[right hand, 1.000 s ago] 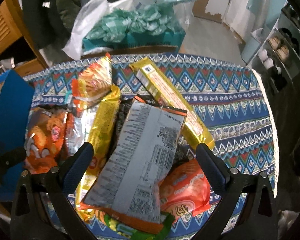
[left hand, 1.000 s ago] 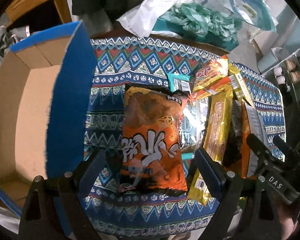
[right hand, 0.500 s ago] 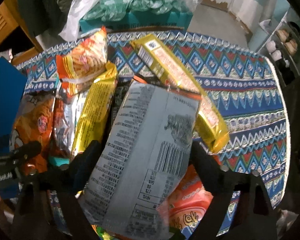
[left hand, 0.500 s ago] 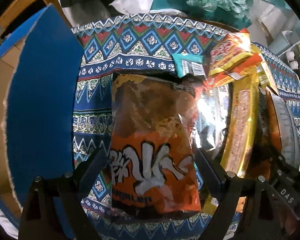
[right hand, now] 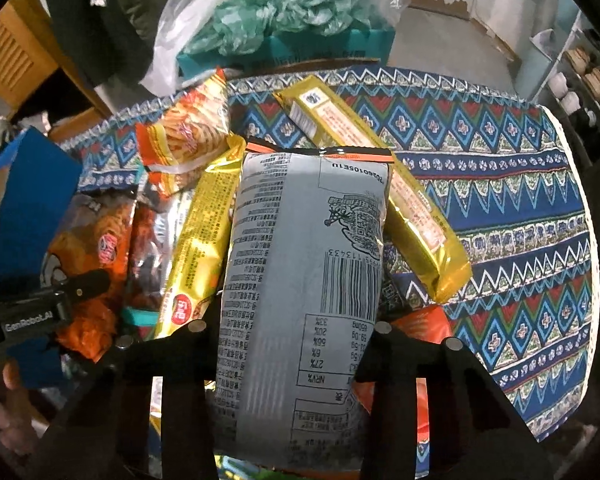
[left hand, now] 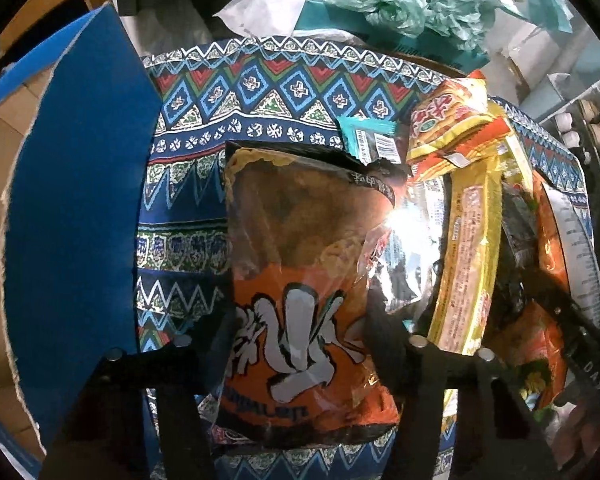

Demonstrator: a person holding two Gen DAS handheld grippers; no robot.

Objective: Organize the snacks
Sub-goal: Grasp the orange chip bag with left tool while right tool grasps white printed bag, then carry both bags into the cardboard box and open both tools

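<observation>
Snacks: a heap of packets on the patterned cloth (right hand: 500, 184), most of them crowded toward the box (left hand: 72, 208) side.

Left gripper (left hand: 300, 328): pointing steeply down at the orange bag (left hand: 300, 280), which lies flat on the cloth just right of the box's blue flap. The bag sits between the fingers (left hand: 216, 332); both fingers are against its edges and the film bulges between them. Jaws closing, pressing on the bag.

Right gripper (right hand: 296, 336): also pointing steeply down. Grey bag (right hand: 300, 260), printed back side up with the barcode showing, lies on top of the heap. Fingers (right hand: 384, 344) are against both long edges and the bag is pinched narrower there. Jaws closing on the bag.

Neighbours, right wrist view:
- Gold pack (right hand: 372, 184) runs diagonally, partly under the grey bag's right edge.
- Second gold pack (right hand: 204, 232) lies along its left edge.
- Yellow-orange packet (right hand: 188, 136) rests on the second gold pack's far end.
- Red-orange packet (right hand: 424, 332) shows beneath the right finger.

Left wrist view: small teal packet (left hand: 372, 140) just beyond the orange bag's top edge.

Beyond the table's far edge: white bag (right hand: 184, 28), green plastic (right hand: 284, 8).
</observation>
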